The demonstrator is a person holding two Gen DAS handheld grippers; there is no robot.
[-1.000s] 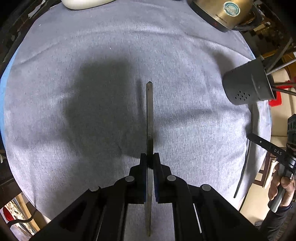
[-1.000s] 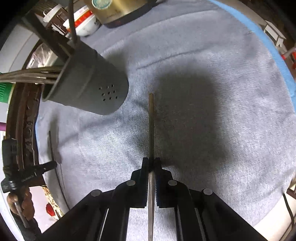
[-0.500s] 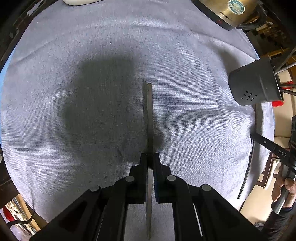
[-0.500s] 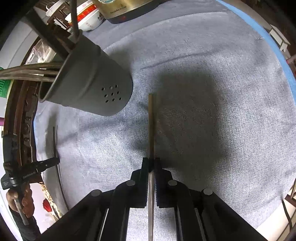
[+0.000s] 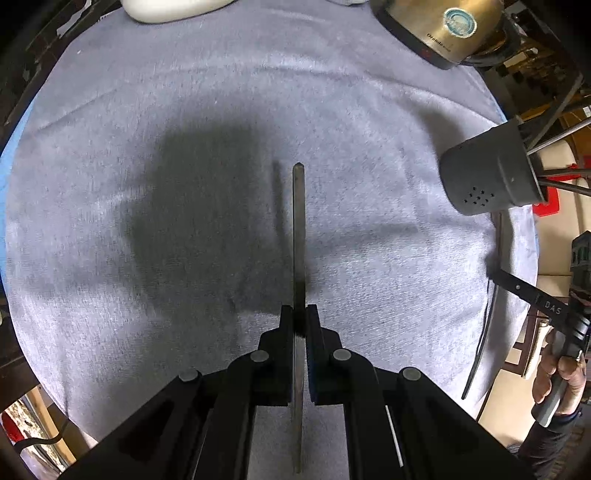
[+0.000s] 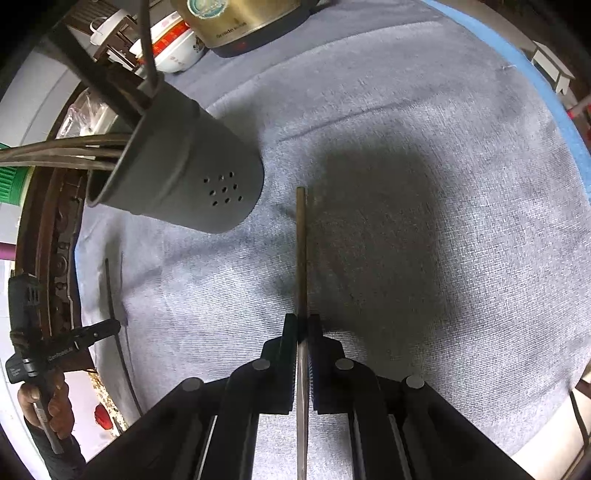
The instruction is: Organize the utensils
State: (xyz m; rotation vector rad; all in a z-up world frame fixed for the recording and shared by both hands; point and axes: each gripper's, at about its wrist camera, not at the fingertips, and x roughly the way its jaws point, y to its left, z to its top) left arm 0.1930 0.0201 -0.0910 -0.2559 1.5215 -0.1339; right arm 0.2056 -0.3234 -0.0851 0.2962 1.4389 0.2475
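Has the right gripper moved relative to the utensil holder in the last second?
Yes. The right gripper has edged toward the utensil holder, which looms larger and nearer its chopstick.

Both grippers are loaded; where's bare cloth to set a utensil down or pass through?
Bare cloth runs between the white dish and the left gripper. More lies right of the right gripper, toward the blue edge. It is crowded by the grey holder and kettle.

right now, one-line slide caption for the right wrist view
Right gripper shut on a thin brown chopstick beside the grey perforated utensil holder on a grey tablecloth.
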